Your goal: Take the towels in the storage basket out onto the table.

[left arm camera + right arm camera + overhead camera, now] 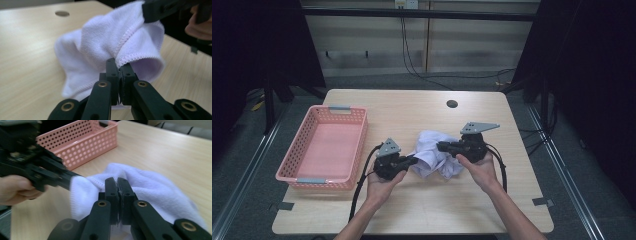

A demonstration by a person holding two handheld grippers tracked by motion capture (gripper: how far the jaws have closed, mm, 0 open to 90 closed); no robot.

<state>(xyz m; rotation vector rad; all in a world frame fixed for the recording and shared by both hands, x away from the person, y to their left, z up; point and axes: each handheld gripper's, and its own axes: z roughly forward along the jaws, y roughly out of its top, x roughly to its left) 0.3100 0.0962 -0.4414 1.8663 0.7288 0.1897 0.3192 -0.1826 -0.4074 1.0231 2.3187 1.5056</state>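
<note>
White terry cloth [435, 159], crumpled, near the wooden table's [422, 210] front edge; left claw [119, 65] and right claw [117, 181] each pinch its stitched hem. Perforated pink basket [323, 147] by left edge.

Plenty of open tabletop [422, 210] on the near side, between the forearms and along the front edge, and the whole far half is bare apart from a small dark round hole [452, 104] in the surface. The one real obstacle is the pink basket [354, 150] along the left edge; the left gripper [411, 161] sits just beside its right wall, so it's tight there. In the middle, the white cloth [434, 152] bunches up between the left gripper and the right gripper [441, 146], both clamped onto it. The right side is wide open.
</note>
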